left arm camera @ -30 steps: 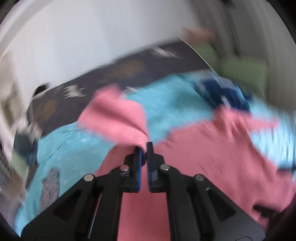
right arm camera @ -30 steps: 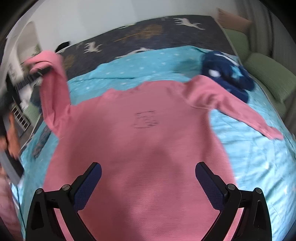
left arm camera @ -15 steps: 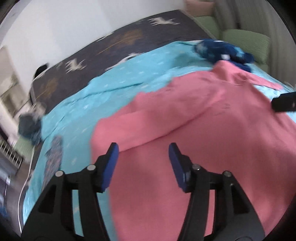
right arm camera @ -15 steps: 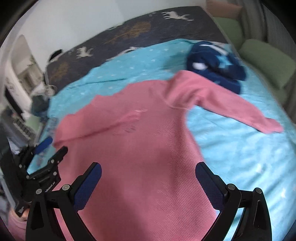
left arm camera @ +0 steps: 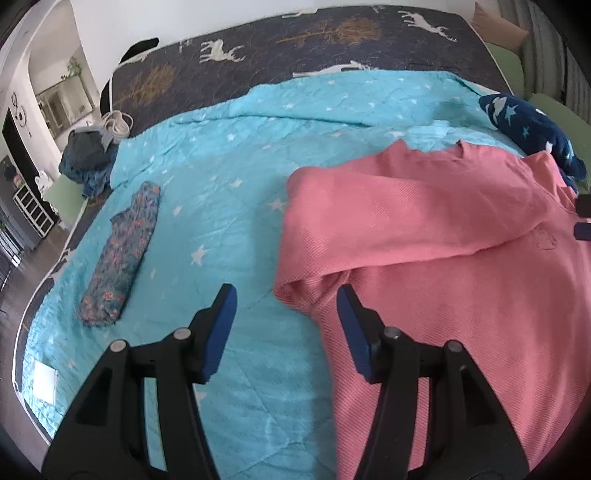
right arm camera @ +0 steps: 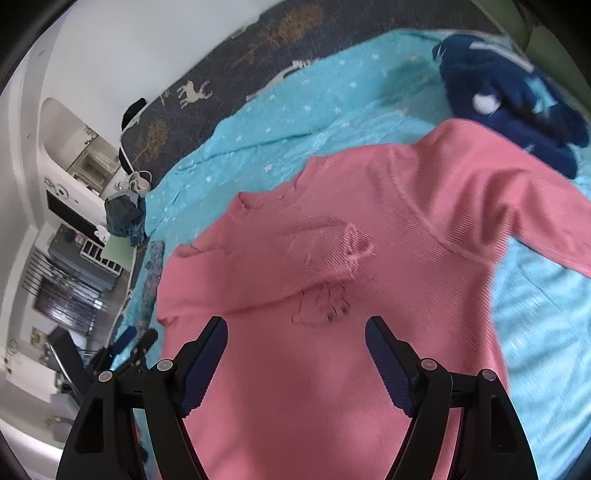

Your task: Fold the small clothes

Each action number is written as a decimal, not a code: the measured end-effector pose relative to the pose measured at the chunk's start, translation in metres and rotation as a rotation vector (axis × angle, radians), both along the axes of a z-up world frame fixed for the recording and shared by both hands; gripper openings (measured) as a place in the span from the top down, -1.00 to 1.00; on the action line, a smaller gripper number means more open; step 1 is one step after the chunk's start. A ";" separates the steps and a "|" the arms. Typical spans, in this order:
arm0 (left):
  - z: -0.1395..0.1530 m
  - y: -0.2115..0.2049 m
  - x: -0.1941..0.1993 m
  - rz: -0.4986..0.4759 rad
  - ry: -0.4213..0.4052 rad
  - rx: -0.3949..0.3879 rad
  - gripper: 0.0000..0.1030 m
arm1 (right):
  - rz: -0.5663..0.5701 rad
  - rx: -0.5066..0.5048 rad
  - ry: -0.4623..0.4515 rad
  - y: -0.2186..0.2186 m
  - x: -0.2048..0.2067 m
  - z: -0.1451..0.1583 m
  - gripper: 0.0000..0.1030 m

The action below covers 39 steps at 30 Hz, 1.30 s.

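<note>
On the bed, our pink sweater (right arm camera: 332, 295) lies flat on the turquoise quilt (left arm camera: 229, 177), chest up. We judge the fold as barely begun: one sleeve (left arm camera: 406, 218) lies folded across the chest, its cuff near the small print on the front, while the other sleeve (right arm camera: 517, 206) stretches out to the side over the quilt. That sleeve and the body folds remain, so most of the work is left. A floral piece (left arm camera: 122, 254) lies rolled or folded well apart from the sweater, near the quilt's edge, and may be one already finished; a navy starred garment (right arm camera: 517, 88) sits crumpled just beside the sweater's shoulder, probably waiting its turn.

Our left tongs (left arm camera: 284, 299) hang spread and empty just above the folded shoulder edge. Our right tongs (right arm camera: 295, 332) are spread too, holding nothing, over the sweater's lower front.

Under the quilt is a dark bedspread (left arm camera: 332, 33) printed with white deer and golden trees. A heap of dark clothes (left arm camera: 88, 158) rests at the bed's far corner. Beyond it we see white walls, an arched doorway and a green cushion (left arm camera: 509, 62) at the other side.
</note>
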<state>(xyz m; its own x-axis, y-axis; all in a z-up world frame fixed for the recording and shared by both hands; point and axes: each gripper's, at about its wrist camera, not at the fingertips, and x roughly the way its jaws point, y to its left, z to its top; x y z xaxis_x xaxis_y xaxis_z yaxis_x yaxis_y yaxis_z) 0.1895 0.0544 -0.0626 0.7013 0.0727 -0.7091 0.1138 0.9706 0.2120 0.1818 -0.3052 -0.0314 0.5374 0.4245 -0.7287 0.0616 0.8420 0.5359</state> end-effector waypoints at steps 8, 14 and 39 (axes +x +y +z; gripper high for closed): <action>-0.014 0.005 0.024 0.049 0.064 -0.012 -0.12 | -0.017 0.146 0.139 -0.001 0.063 -0.028 0.92; -0.009 0.013 0.023 0.096 0.031 -0.007 -0.13 | -0.018 0.185 -0.214 -0.010 0.049 0.057 0.95; -0.018 0.009 0.011 0.050 0.070 0.003 -0.13 | -0.108 0.097 0.047 -0.051 0.032 -0.026 -0.34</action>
<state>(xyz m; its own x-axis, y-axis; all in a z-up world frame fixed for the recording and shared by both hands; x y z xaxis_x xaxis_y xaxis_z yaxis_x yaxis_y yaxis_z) 0.2010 0.0632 -0.0809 0.6454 0.1092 -0.7560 0.0794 0.9748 0.2085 0.2134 -0.3565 -0.0575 0.5499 0.4363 -0.7123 0.1756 0.7733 0.6092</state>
